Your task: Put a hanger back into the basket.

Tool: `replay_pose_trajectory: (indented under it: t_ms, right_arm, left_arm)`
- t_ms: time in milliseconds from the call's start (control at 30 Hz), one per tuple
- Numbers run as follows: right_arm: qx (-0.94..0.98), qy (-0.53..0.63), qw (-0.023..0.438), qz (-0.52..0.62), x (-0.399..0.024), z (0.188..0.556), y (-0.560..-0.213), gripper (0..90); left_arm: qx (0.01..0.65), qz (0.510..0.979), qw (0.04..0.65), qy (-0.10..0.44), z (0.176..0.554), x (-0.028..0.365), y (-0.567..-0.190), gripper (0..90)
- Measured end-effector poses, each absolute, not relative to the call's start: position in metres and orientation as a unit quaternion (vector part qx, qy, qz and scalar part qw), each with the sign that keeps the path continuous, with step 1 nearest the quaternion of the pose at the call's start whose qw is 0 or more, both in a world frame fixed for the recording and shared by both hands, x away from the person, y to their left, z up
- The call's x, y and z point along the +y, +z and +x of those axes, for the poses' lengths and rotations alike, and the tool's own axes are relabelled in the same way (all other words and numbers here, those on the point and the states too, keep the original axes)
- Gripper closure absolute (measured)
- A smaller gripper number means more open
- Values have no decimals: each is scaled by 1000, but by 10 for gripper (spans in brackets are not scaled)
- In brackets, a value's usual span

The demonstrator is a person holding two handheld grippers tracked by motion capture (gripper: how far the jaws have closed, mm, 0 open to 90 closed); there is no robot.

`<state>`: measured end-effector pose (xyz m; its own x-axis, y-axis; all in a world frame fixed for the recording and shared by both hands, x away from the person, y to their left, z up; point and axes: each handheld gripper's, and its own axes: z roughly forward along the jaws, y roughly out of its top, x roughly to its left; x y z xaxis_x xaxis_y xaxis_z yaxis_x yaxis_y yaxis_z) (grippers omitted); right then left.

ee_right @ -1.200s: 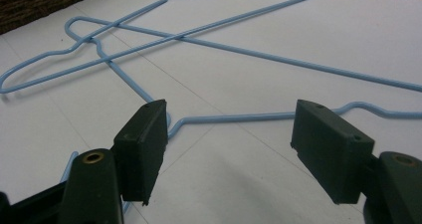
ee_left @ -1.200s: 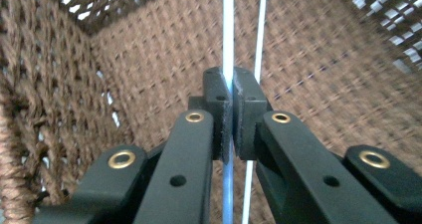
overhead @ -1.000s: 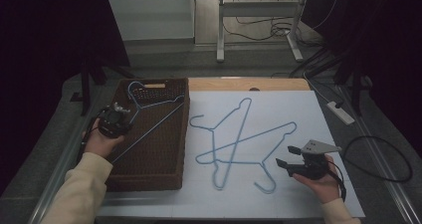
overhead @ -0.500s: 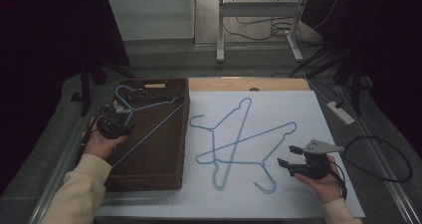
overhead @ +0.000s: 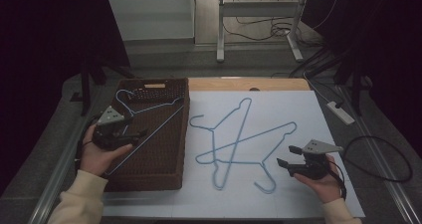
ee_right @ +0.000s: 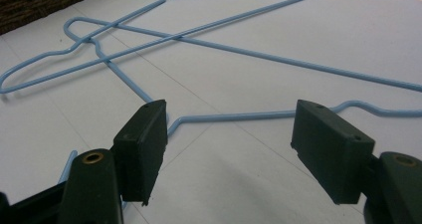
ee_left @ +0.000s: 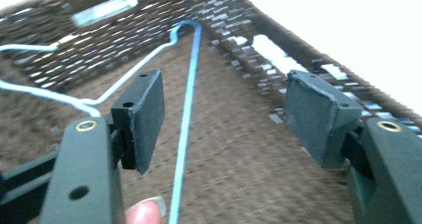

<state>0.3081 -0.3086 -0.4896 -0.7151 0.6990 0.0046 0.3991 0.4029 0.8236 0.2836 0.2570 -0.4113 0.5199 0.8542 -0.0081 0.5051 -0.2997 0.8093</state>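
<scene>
Dim room, dark beyond the table (overhead: 298, 204); a metal stand leg and loose cables on the floor behind it, a power strip (overhead: 341, 112) off the far right corner. White sheet covers most of the table, with a bare wooden strip along the far edge.

Landmark: brown woven basket (overhead: 169, 181) at the sheet's left side. Since a second ago the blue wire hanger (overhead: 149, 104) inside the basket has settled flatter, its hook now near the far wall. The left tool (overhead: 129, 136) has drawn back a little toward the basket's left rim. Its jaws stand apart around the long wire without pinching it: released. Judgement: this hanger has just been deposited, one down.

Right of the basket, two more blue hangers (overhead: 239, 139) lie crossed on the sheet, unmoved. Right tool (overhead: 282, 160) sits just beyond their hooks, on the side away from the basket, unchanged, jaws spread, grasping nothing. Judgement: these two likely go next.
</scene>
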Motion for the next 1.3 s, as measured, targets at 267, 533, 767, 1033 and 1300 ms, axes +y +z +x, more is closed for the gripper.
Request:
replay_pose_trajectory:
  t_ms: [267,533,767,1033,1300]
  right_arm:
    - [819,430,174,339,-308,310,-491,311]
    - [813,432,176,349,-309,306,-488,311]
    - [807,434,178,358,-310,304,-487,310]
    - [814,429,178,349,-306,301,-486,311]
    - [817,428,178,343,-304,302,-487,311]
  left_arm:
    - [395,776,449,201,262,230,-415,324]
    - [364,773,485,186,252,215,-422,321]
    - [370,776,481,174,246,212,-428,319]
    - [367,781,478,164,238,203,-433,321]
    - [365,783,477,161,237,196,-436,322]
